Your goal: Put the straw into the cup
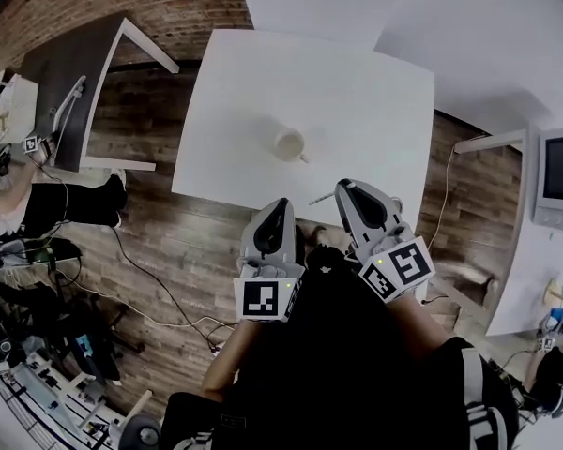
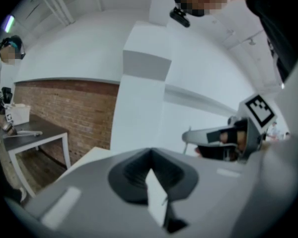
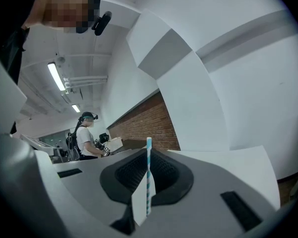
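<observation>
A white cup (image 1: 290, 144) stands near the middle of the white table (image 1: 357, 82). Both grippers hover side by side at the table's near edge, short of the cup. My right gripper (image 1: 343, 188) is shut on a blue-and-white striped straw (image 3: 148, 175), which stands upright between its jaws in the right gripper view. In the head view the straw (image 1: 321, 199) pokes out sideways towards the left gripper. My left gripper (image 1: 280, 203) has its jaws together with nothing between them (image 2: 154, 185). From the left gripper view the right gripper (image 2: 223, 139) shows at the right. Neither gripper view shows the cup.
A dark table (image 1: 66, 73) stands at the left by a brick wall, with a person (image 3: 84, 138) working there. Cables (image 1: 159, 293) lie on the wooden floor. Another white table with a grey device (image 1: 555, 176) is at the right.
</observation>
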### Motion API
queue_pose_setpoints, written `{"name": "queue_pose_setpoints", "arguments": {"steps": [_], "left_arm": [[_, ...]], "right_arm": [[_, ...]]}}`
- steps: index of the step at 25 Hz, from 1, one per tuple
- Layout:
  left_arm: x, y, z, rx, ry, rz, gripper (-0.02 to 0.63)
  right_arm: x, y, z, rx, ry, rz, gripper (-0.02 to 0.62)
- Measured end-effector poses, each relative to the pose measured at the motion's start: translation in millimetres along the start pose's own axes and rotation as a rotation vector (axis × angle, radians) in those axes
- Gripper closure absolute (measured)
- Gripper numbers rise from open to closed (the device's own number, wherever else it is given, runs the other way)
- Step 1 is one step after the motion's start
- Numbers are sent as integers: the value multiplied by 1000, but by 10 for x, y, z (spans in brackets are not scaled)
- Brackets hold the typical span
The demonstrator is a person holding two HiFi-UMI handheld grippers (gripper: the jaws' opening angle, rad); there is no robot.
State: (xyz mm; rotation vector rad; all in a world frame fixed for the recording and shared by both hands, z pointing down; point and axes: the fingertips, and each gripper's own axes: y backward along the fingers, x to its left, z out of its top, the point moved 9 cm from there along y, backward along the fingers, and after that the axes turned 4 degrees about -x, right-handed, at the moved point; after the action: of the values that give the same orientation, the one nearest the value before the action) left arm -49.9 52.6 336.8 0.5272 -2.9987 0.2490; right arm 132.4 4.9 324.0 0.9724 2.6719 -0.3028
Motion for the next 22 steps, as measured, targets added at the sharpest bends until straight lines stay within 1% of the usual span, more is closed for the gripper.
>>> {"name": "queue_pose_setpoints", "arguments": {"steps": [4,9,14,18,22], "left_arm": [[238,-203,48,-5,-14,-21,601],[457,-373,-8,20,27,-36,601],[817,-643,-45,39,53,-40,601],[896,-780,-49,48,76,-43,601],[975,-868,-118,56,77,-43,601]], "right_arm": [[-77,-246,7,7,-3,-33,575],[-148,-492,-64,14,-14,-74,575],[-240,-906,-100,36,-25,-103,575],[-341,-1043,-112,39,-38,-127,575],[-426,-1174,-190,40,-48,-141,575]]}}
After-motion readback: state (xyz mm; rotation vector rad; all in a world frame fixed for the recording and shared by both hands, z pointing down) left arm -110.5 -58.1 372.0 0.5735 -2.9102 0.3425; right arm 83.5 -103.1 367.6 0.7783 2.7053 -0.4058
